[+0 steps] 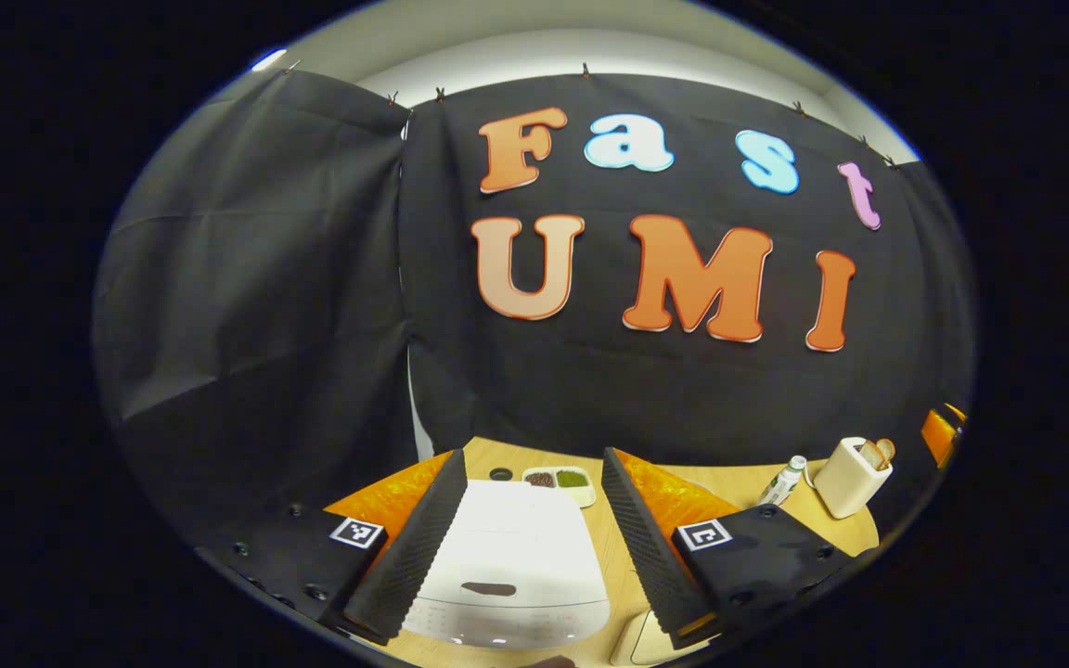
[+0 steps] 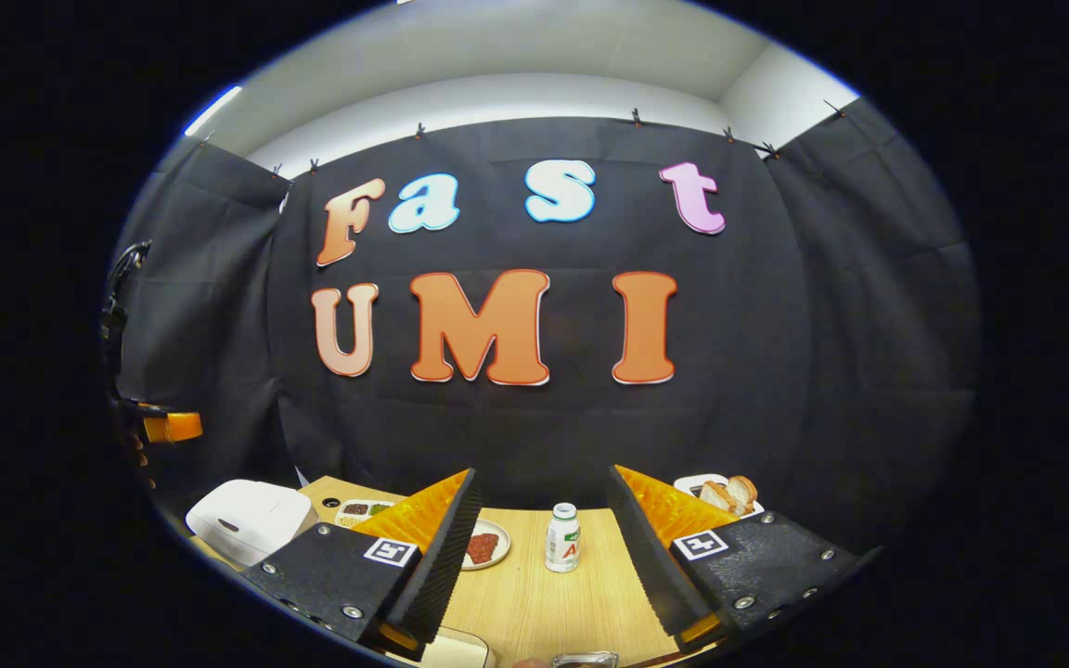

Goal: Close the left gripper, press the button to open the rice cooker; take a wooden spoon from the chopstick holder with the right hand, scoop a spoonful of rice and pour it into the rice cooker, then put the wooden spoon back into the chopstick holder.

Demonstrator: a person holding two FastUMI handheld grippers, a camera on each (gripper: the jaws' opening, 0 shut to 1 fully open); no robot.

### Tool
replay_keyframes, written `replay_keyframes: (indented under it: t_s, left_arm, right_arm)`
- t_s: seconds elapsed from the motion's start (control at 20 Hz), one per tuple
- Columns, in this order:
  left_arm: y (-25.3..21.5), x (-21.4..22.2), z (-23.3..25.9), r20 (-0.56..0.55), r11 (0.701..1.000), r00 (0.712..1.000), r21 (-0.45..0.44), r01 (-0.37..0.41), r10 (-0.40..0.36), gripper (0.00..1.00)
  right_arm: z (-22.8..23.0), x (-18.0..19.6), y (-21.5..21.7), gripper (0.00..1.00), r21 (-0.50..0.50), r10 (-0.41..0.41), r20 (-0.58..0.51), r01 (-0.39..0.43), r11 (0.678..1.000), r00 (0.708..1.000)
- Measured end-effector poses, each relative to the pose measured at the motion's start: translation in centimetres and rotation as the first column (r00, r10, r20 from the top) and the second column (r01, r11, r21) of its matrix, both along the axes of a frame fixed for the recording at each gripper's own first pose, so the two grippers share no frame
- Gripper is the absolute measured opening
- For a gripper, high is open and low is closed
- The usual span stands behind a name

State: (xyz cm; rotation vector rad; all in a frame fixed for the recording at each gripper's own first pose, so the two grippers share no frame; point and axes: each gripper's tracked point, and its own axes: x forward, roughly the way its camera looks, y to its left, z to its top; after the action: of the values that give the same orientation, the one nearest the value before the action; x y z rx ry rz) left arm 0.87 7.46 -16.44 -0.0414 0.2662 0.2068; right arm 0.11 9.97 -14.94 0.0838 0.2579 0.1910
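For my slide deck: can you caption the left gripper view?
Open left gripper poised above the closed white rice cooker on the wooden table.

White rice cooker (image 1: 511, 557) lid shut, on wooden table; chopstick holder (image 1: 852, 477) upright, well right.

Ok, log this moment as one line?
left hand-held gripper: open, above rice cooker | lid: closed | right hand-held gripper: open, empty, facing white bottle

Your left fingers (image 1: 414, 547) hid the rice cooker's (image 1: 507, 566) sides, and the divided dish's (image 1: 560, 481) contents were too small to tell.
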Motion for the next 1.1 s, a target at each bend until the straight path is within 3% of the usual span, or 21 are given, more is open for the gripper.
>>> replay_keyframes:
  t_s: [0.15, 0.3, 0.45, 0.7, 0.95, 1.0, 1.1]
  left_arm:
    - [-1.2, -1.6, 2.4, 0.112, 0.999, 0.993, 0.036, 0.023, -0.027, 1.0]
    - [-3.2, -3.4, 2.5, 0.188, 0.999, 0.982, 0.048, 0.014, -0.023, 1.0]
    - [-5.3, -3.8, 0.0, 0.161, 0.998, 0.986, 0.04, 0.044, -0.05, 1.0]
    - [-6.6, -4.4, -0.2, 0.165, 0.988, 0.981, 0.13, 0.081, -0.102, 1.0]
    - [-7.9, -4.1, -0.2, 0.169, 0.986, 0.976, 0.113, 0.121, -0.139, 0.95]
    - [-8.1, -4.2, -0.2, 0.17, 0.986, 0.975, 0.106, 0.127, -0.144, 1.0]
    - [-8.1, -4.2, -0.4, 0.162, 0.986, 0.976, 0.11, 0.128, -0.145, 1.0]
  right_arm:
    - [-0.4, -1.0, 1.4, 0.86, -0.016, 0.025, 0.002, -0.025, 1.0, 1.0]
    - [-0.9, -1.0, 3.5, 0.86, 0.036, 0.044, -0.007, -0.043, 0.998, 0.999]
    - [-1.3, -1.8, 4.1, 0.86, 0.062, 0.05, -0.004, -0.05, 0.997, 0.999]
    - [-2.6, -2.5, 4.5, 0.86, 0.051, 0.074, -0.026, -0.073, 0.996, 0.997]
    - [-2.8, -2.7, 4.8, 0.86, 0.052, 0.087, -0.027, -0.086, 0.995, 0.996]
    - [-2.8, -2.7, 4.9, 0.86, 0.05, 0.093, -0.029, -0.091, 0.995, 0.995]
    - [-2.9, -2.6, 4.9, 0.86, 0.046, 0.099, -0.032, -0.097, 0.994, 0.995]
